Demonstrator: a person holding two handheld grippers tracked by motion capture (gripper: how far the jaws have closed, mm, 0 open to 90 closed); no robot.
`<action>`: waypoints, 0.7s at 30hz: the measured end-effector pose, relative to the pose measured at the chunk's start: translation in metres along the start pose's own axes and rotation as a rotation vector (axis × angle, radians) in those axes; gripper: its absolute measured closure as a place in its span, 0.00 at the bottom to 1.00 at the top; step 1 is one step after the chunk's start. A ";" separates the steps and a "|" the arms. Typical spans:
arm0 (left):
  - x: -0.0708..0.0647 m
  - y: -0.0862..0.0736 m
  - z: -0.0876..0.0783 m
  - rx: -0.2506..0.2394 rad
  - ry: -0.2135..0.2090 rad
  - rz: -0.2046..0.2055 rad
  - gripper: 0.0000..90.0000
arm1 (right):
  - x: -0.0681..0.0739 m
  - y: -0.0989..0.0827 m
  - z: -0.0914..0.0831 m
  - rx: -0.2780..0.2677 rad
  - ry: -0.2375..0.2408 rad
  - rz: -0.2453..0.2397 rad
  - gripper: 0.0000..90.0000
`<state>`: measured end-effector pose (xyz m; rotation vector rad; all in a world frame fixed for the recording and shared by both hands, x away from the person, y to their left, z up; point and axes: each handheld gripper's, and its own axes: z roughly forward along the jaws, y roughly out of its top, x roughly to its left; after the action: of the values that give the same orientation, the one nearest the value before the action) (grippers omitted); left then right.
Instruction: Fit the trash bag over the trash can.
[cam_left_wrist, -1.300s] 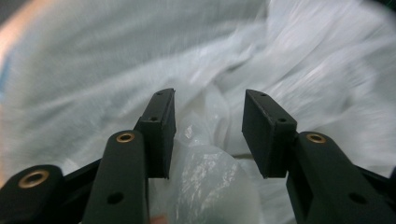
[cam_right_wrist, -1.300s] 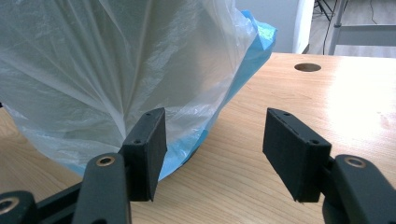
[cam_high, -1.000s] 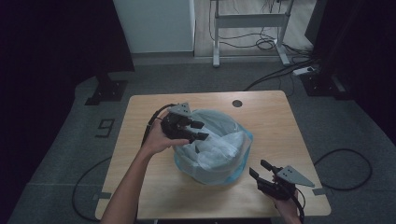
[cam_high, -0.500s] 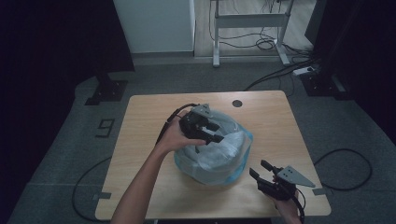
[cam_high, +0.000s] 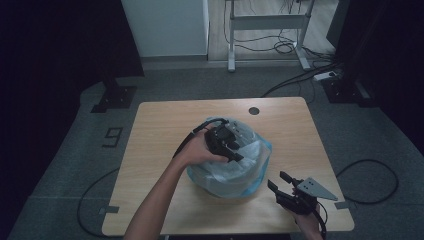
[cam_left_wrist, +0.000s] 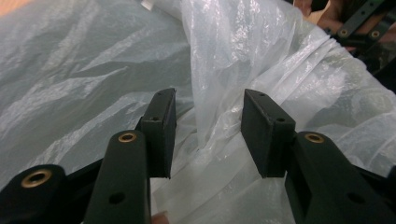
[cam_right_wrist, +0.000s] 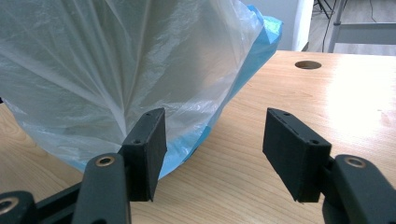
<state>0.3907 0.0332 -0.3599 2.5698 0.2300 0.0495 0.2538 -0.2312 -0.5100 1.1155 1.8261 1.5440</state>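
A rounded bundle in thin white plastic film with a blue layer underneath sits mid-table. My left gripper rests on top of it, pointing toward the near right. In the left gripper view its jaws have just been closing; an upright fold of the white film stands between them, and the pads are still apart from it. My right gripper hovers by the table's near right corner, open and holding nothing. In the right gripper view, the bag bulges just beyond its left jaw.
The wooden table has a round cable hole near its far edge. Bare wood lies to the right of the bag. Beyond the table are a white desk frame, floor cables and a black stand base.
My left hand has slid rightward across the top of the bag, and its jaws have narrowed. The right gripper has stayed where it was.
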 end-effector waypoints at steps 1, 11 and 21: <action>0.000 0.000 0.000 0.002 -0.001 0.001 0.61 | 0.000 0.000 0.000 0.000 -0.001 0.001 0.43; 0.003 -0.010 -0.015 -0.082 0.025 -0.024 0.50 | -0.001 0.000 0.000 0.004 -0.009 -0.001 0.43; 0.005 -0.042 -0.051 -0.260 0.129 -0.109 0.40 | -0.002 -0.001 0.000 0.009 -0.018 0.000 0.42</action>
<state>0.3851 0.0961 -0.3398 2.2940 0.3857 0.1918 0.2552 -0.2331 -0.5114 1.1297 1.8230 1.5224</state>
